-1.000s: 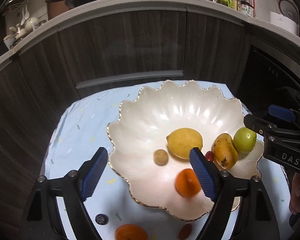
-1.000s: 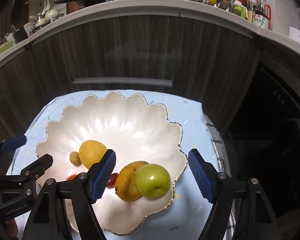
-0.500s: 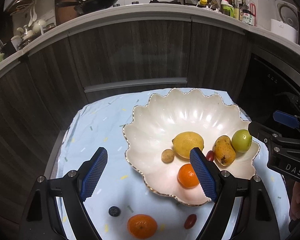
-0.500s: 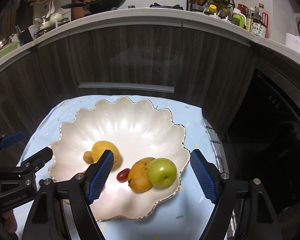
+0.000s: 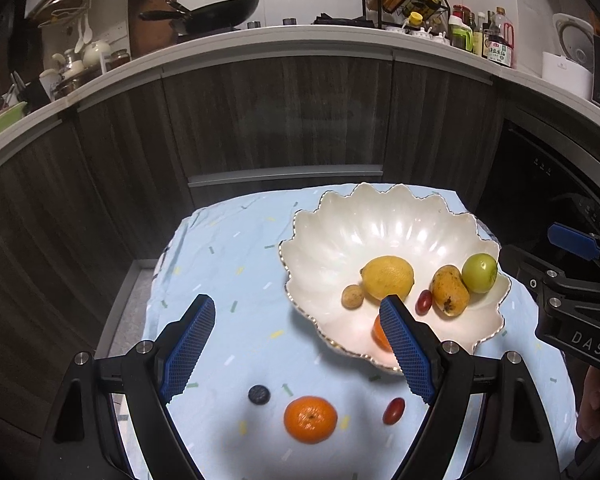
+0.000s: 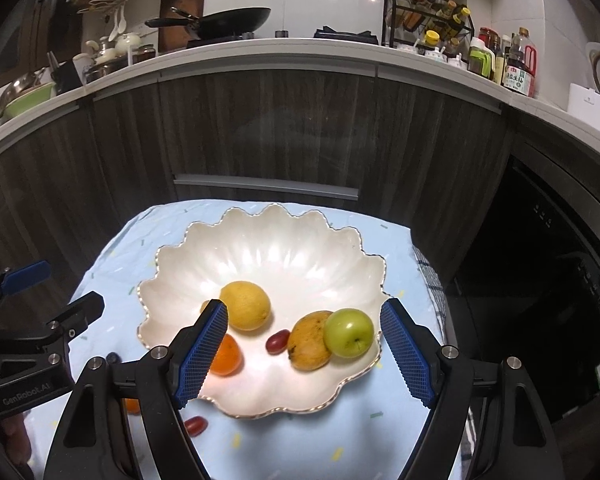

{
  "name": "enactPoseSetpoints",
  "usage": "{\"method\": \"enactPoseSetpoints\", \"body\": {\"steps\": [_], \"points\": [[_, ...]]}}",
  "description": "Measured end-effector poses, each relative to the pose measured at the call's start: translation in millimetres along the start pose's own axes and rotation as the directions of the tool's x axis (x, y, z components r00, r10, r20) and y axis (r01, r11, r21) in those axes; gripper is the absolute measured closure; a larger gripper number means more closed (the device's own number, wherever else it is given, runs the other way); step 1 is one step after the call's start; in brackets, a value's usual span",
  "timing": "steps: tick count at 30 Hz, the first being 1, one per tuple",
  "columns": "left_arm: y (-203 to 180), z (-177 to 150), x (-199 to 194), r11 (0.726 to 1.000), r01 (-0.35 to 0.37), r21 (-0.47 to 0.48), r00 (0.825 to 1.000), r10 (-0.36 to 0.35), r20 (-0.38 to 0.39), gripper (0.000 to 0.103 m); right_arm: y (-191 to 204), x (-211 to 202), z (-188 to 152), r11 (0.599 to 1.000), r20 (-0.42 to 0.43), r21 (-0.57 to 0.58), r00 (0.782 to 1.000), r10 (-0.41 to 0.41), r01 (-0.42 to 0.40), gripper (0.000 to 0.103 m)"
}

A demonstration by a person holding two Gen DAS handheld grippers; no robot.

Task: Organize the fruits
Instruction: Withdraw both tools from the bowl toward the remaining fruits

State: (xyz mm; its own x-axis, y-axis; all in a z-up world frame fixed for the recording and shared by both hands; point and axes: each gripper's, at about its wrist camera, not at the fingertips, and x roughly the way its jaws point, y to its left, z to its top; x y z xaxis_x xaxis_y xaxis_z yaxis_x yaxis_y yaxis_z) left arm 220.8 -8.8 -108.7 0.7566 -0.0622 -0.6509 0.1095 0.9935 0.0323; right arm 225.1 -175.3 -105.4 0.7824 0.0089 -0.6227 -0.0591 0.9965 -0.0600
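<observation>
A white scalloped bowl (image 5: 332, 232) (image 6: 260, 240) sits on the light blue cloth. It holds a lemon (image 5: 387, 277), a small tan fruit (image 5: 352, 295), a red grape (image 5: 423, 302), a mango (image 5: 449, 289), a green apple (image 5: 479, 272) and an orange (image 6: 227, 354). On the cloth in front lie an orange (image 5: 310, 419), a red grape (image 5: 393, 410) and a dark berry (image 5: 258, 394). My left gripper (image 5: 296, 350) is open and empty above these loose fruits. My right gripper (image 6: 304, 354) is open and empty above the bowl's near side.
Dark cabinet fronts (image 5: 276, 116) rise behind the table. A counter (image 5: 284, 38) above carries a pan, bottles and dishes. A dark appliance (image 6: 560, 248) stands to the right. The cloth's left part (image 5: 220, 264) holds only the pattern.
Both grippers have pulled back and up from the bowl; the left has also shifted left. The loose orange, grape and berry have come fully into the left wrist view. Both jaws stay open.
</observation>
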Motion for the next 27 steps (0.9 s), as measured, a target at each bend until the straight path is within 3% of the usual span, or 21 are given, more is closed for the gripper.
{"method": "enactPoseSetpoints", "body": {"steps": [16,27], "points": [[9.4,-35.9,-16.1,0.999,-0.03,0.028,1.0,0.03,-0.007,0.018,25.4,-16.3,-35.9,0.999,-0.032,-0.028,0.999,0.037,-0.038,0.024],[11.5,-58.6,-12.9,0.999,-0.003,0.046,1.0,0.004,-0.026,0.018,37.1,-15.3,-60.3,0.997,-0.071,-0.046,0.996,0.054,-0.058,0.024]]}}
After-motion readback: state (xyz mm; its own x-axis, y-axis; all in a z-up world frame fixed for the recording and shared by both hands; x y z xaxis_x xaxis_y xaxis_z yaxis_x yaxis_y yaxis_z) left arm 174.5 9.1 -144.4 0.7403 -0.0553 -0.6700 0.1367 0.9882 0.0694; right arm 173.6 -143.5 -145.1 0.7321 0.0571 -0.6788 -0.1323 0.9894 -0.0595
